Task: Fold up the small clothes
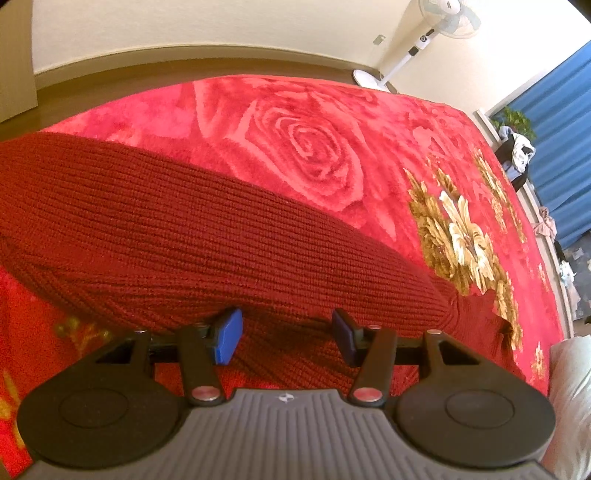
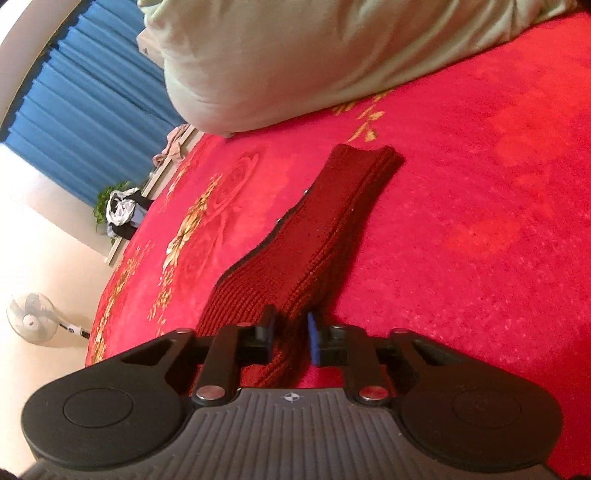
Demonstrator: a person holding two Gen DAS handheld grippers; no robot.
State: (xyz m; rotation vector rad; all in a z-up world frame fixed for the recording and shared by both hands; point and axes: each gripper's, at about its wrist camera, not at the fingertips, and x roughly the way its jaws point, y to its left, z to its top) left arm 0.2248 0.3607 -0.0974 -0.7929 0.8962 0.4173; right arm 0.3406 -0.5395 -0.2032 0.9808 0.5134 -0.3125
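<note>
A dark red ribbed knit garment (image 1: 166,229) lies spread on a red rose-patterned blanket (image 1: 303,140). In the left wrist view my left gripper (image 1: 287,336) hangs close over the garment's near edge. Its blue pads (image 1: 229,334) stand well apart, with knit cloth lying below and between them and nothing pinched. In the right wrist view the garment (image 2: 332,221) runs away from me as a long narrow band, and my right gripper (image 2: 291,334) is shut on its near end, a ridge of knit squeezed between the pads (image 2: 313,341).
A pale bulky pillow or duvet (image 2: 295,55) lies on the blanket (image 2: 480,221) beyond the garment's far end. Off the bed stand a white fan (image 1: 436,33), blue curtains (image 1: 561,129) and a ledge with a heap of clothes (image 1: 517,155). Wooden floor (image 1: 110,77) borders the far side.
</note>
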